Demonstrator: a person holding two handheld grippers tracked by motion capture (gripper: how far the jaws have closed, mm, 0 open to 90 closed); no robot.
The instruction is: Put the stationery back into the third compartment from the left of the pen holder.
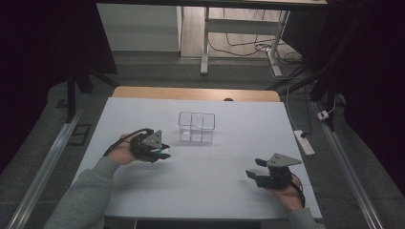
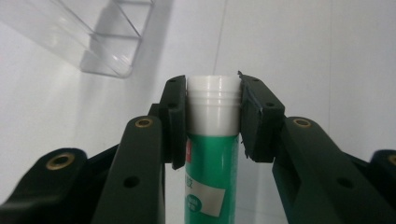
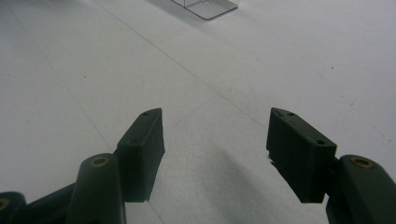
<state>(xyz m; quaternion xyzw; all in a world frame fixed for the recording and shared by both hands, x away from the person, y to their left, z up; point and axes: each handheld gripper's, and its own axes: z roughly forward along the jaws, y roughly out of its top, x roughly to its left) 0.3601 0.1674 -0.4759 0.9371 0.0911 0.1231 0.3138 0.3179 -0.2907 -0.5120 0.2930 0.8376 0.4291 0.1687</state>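
Note:
A green glue stick [image 2: 211, 158] with a white ribbed cap sits between the jaws of my left gripper [image 2: 213, 100], which is shut on the cap. In the high view that left gripper [image 1: 165, 151] is at the table's left, a little left of and nearer than a clear plastic divided box [image 1: 196, 126], and the glue stick [image 1: 161, 153] shows as a small green and white bit at its tip. The same clear box [image 2: 84, 35] lies up and to the left in the left gripper view. My right gripper [image 1: 254, 168] hovers open at the right front, its jaws [image 3: 215, 135] wide apart over bare table.
The white table sheet [image 1: 210, 167] covers a wooden top. One corner of the clear box [image 3: 208, 7] shows at the top of the right gripper view. A power strip [image 1: 303, 141] and cables lie on the floor to the right, a desk frame [image 1: 206, 43] stands beyond.

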